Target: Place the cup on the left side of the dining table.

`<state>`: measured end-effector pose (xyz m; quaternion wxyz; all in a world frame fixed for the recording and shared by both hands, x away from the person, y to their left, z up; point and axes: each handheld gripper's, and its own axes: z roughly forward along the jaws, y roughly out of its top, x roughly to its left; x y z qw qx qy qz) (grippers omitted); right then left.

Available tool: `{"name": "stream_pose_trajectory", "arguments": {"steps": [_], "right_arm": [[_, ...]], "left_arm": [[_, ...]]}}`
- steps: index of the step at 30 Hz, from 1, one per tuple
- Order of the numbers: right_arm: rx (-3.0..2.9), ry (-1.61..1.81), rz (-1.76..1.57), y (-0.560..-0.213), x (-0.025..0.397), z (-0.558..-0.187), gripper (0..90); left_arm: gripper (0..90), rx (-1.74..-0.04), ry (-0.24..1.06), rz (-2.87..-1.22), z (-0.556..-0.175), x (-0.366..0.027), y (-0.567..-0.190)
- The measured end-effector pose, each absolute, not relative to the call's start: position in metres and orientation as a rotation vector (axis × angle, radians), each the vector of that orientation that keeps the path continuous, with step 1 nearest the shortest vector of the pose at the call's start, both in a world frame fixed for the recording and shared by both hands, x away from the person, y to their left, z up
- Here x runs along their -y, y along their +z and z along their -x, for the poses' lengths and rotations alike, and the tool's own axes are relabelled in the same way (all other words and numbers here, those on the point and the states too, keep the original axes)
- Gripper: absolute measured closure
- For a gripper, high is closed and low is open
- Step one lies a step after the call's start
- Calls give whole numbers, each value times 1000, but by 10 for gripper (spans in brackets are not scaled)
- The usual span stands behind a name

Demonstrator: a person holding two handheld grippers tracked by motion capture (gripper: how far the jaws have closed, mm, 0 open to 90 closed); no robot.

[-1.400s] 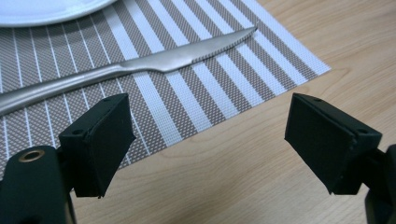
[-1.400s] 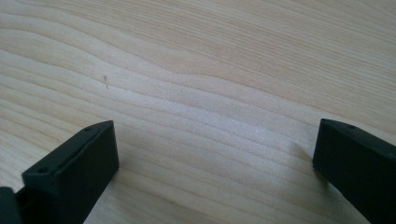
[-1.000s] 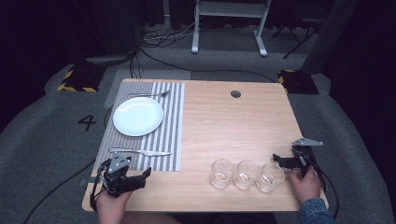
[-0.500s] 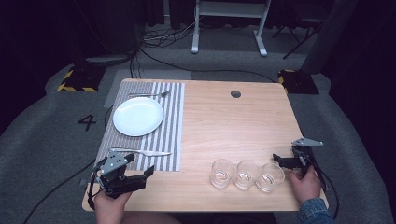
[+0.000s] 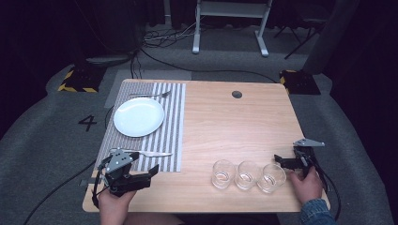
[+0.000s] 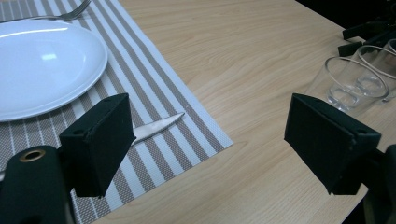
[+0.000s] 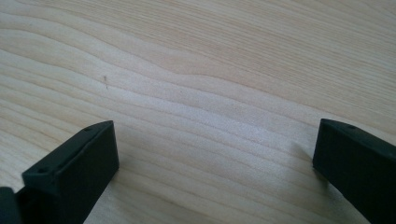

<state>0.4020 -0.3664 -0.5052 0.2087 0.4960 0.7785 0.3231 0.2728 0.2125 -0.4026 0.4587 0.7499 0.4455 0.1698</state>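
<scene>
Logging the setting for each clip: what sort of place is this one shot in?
Most likely a recording studio or lab rather than a home: dark drapes behind, cables across a grey carpeted floor, and hazard-striped floor blocks. The wooden table carries a staged place setting: a white plate and three glasses.

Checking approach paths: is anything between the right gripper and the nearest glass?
Nothing visible. The right gripper sits with jaws open just beside the rightmost glass, with only bare table between them. The other two glasses stand beyond it, out of the path.
</scene>
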Motion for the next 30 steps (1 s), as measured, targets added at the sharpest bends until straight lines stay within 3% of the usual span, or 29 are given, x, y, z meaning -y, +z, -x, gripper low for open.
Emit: {"name": "stream_pose_trajectory", "arguments": {"steps": [30], "right_arm": [[-2167, 899, -1380, -505, 366, -402, 5]], "left_arm": [[155, -924, 391, -1954, -319, -125, -392]]}}
